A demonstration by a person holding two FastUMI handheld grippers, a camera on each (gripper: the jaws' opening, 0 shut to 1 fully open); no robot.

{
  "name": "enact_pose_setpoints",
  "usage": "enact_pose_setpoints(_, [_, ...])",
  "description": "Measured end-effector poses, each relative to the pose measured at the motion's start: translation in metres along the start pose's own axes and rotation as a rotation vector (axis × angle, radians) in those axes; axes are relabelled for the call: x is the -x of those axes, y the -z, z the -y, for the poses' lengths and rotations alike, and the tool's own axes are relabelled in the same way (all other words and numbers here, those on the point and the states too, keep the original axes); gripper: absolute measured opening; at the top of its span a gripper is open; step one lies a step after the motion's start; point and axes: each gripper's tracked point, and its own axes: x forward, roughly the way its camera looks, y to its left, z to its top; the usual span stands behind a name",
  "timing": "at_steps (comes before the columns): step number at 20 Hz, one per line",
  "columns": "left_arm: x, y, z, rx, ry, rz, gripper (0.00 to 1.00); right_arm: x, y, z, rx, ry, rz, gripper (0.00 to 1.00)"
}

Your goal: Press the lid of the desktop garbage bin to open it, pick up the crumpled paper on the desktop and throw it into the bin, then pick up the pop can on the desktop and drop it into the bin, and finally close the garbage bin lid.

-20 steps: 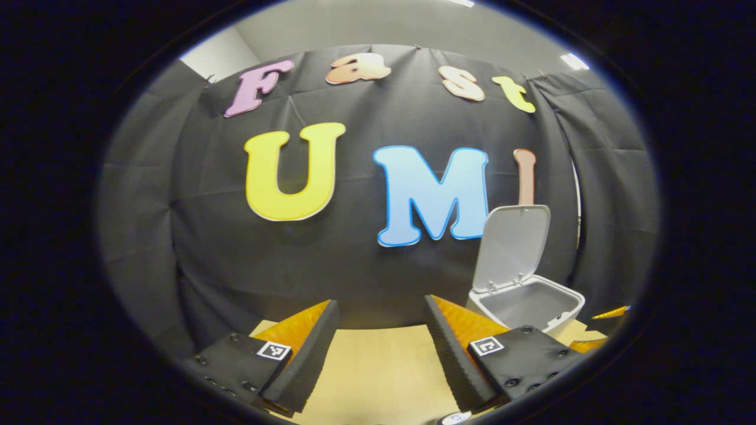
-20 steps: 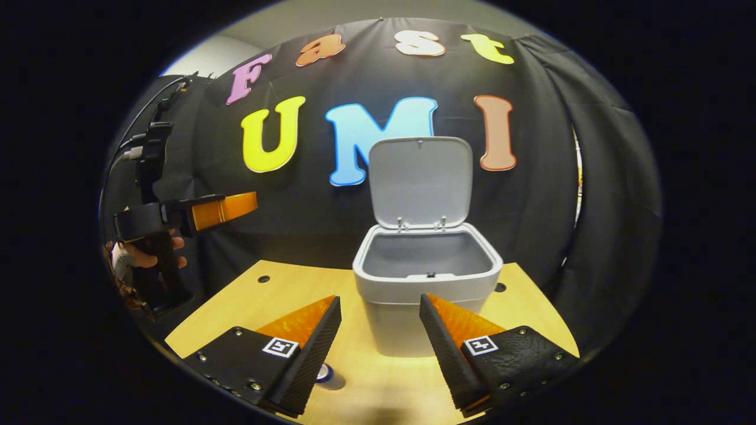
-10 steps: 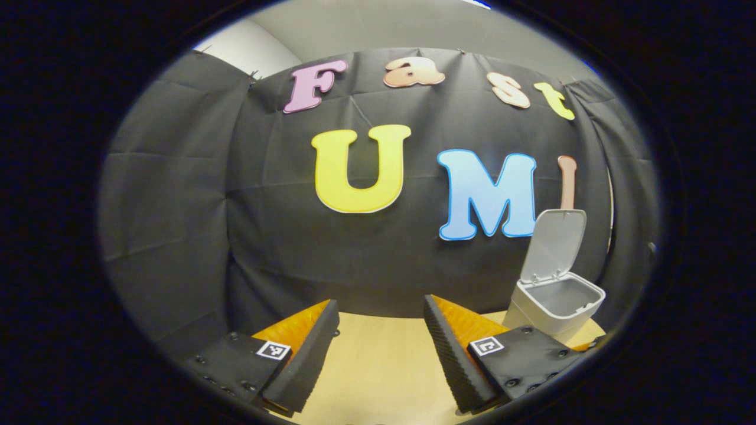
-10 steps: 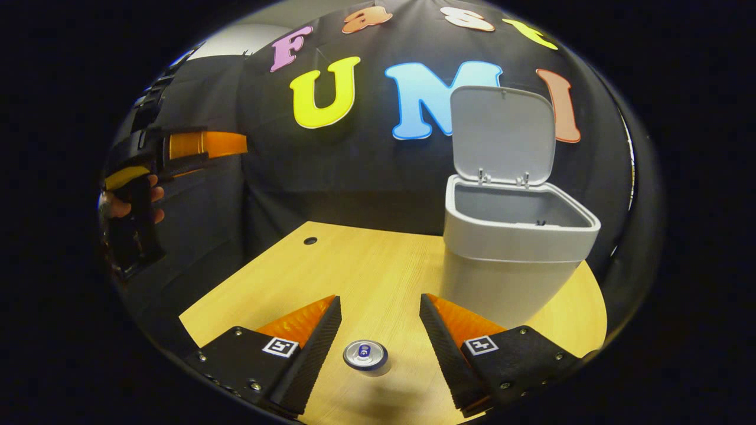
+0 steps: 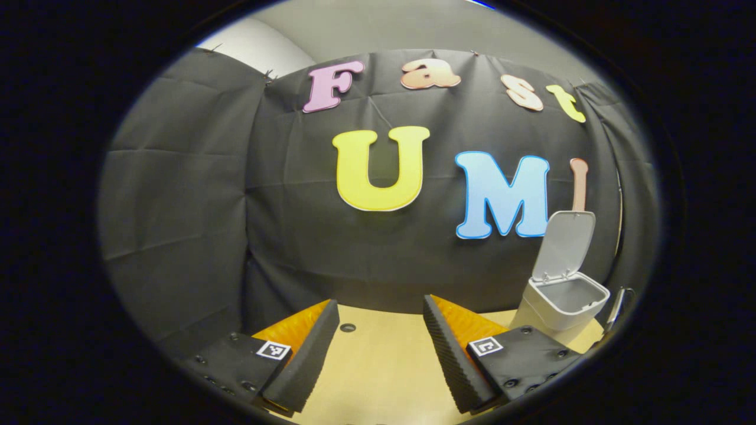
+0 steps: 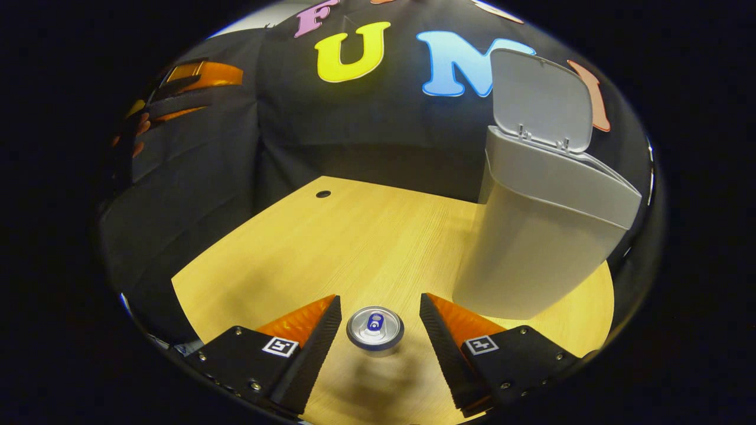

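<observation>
Shiny metal is what the pop can [image 6: 375, 328] is made of, and it is standing upright on the wooden desktop [image 6: 331, 236], with its round top and pull tab facing up; the right gripper [image 6: 378, 330] is hanging above it with its two fingers wide apart, one on each side of the can and not touching it; the can is probably light and maybe empty, so its thin wall is likely to dent if it gets squeezed too hard; its round side is smooth and may be slippery, so a good place to take hold is low down on the side, below the rim, with one finger flat on each side; grabbing only the top rim looks risky, because the can could tip or pop out; the garbage bin [image 6: 531, 248] is standing near, just off to the right on the desktop, and its lid [image 6: 540, 100] is standing open, so it is ready for the can; whether the crumpled paper is inside cannot be told; the left gripper [image 5: 378, 354] is being held up over another part of the desktop, with its fingers apart and nothing between them; the bin is sitting far off at its right side.
</observation>
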Motion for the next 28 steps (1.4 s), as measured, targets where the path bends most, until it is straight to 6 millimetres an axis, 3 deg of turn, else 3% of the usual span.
enact_pose_setpoints(17, [0.017, 0.011, -0.019, 0.014, -0.054, -0.021, 0.96, -0.033, 0.043, -0.002, 0.026, -0.028, -0.140, 0.87])
enact_pose_setpoints(23, [0.012, 0.016, -0.013, 0.022, -0.039, -0.030, 0.96, -0.021, 0.026, -0.001, 0.012, -0.020, -0.098, 0.83])
enact_pose_setpoints(28, [0.003, 0.020, 0.000, 0.029, -0.009, -0.035, 0.96, 0.008, -0.032, 0.000, -0.011, -0.021, 0.041, 0.83])
